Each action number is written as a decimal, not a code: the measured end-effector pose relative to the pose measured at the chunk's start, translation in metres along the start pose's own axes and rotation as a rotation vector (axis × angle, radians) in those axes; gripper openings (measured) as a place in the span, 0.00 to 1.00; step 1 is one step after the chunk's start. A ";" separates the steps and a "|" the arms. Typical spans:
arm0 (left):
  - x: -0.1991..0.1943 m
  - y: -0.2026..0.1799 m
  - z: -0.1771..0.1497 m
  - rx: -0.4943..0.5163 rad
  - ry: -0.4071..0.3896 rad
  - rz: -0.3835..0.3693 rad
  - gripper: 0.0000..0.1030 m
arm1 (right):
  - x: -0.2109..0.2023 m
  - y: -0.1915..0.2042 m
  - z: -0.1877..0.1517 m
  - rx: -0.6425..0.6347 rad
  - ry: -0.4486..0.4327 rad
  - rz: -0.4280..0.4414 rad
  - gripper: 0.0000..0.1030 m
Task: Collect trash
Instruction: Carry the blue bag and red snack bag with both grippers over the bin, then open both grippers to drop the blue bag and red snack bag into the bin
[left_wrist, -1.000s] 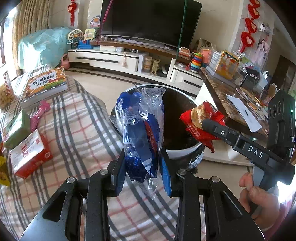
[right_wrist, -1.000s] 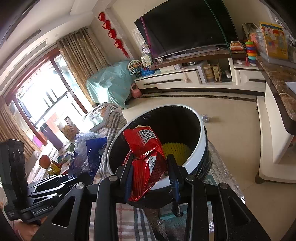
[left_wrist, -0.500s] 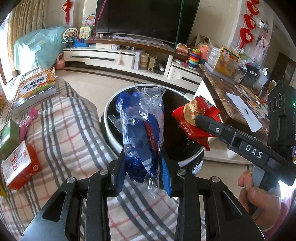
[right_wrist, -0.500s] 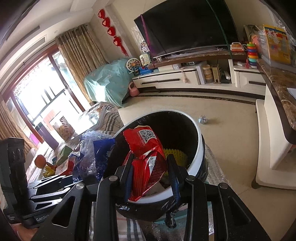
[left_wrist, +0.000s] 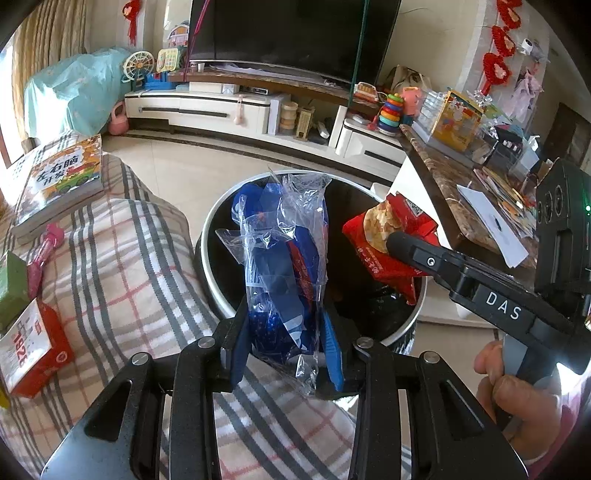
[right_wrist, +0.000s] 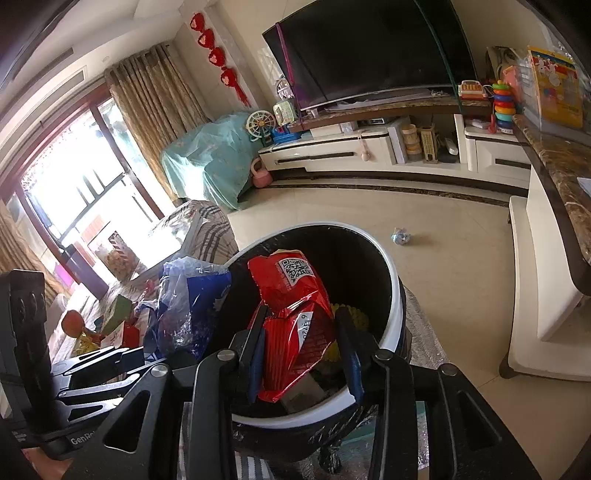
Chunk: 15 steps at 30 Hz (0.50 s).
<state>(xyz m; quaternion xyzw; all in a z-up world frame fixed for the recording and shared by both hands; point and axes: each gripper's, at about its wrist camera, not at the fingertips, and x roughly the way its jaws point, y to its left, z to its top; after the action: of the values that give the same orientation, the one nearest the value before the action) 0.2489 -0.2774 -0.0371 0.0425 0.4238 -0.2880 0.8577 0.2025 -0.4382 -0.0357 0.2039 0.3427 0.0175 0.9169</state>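
A black trash bin with a white rim (left_wrist: 218, 280) stands on the floor beside the plaid-covered table. My left gripper (left_wrist: 284, 332) is shut on a crumpled blue and clear plastic bag (left_wrist: 280, 251), held upright over the bin's near left rim. The right gripper (right_wrist: 301, 332) holds a red snack bag (right_wrist: 291, 295) over the bin's mouth (right_wrist: 395, 295). Its jaws are starting to open; the bag still stands between the pads. From the left wrist view, the red bag (left_wrist: 384, 236) sits at the right gripper's tip (left_wrist: 395, 240). A yellow item lies inside the bin.
On the plaid cloth (left_wrist: 129, 277) lie a picture book (left_wrist: 62, 181), a red-and-white box (left_wrist: 29, 347), a green box (left_wrist: 11, 284) and a pink item (left_wrist: 44, 247). A marble-topped table (left_wrist: 443, 177) flanks the bin's right. A crumpled wrapper (right_wrist: 400, 236) lies on the floor.
Both grippers have carried their bags farther over the bin, which now sits more directly beneath them. The table items have slid toward the left edge of the left wrist view.
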 end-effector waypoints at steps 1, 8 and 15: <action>0.002 0.001 0.001 -0.004 0.002 -0.001 0.33 | 0.001 0.000 0.000 0.001 0.002 -0.001 0.36; 0.008 0.000 0.007 -0.001 0.009 0.003 0.36 | 0.009 -0.001 0.006 -0.002 0.015 -0.005 0.37; 0.005 0.004 0.008 -0.027 0.000 0.016 0.60 | 0.012 0.000 0.012 -0.004 0.020 -0.014 0.60</action>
<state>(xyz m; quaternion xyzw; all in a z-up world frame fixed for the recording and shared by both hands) 0.2594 -0.2794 -0.0364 0.0345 0.4271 -0.2756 0.8605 0.2196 -0.4403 -0.0352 0.1992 0.3532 0.0136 0.9140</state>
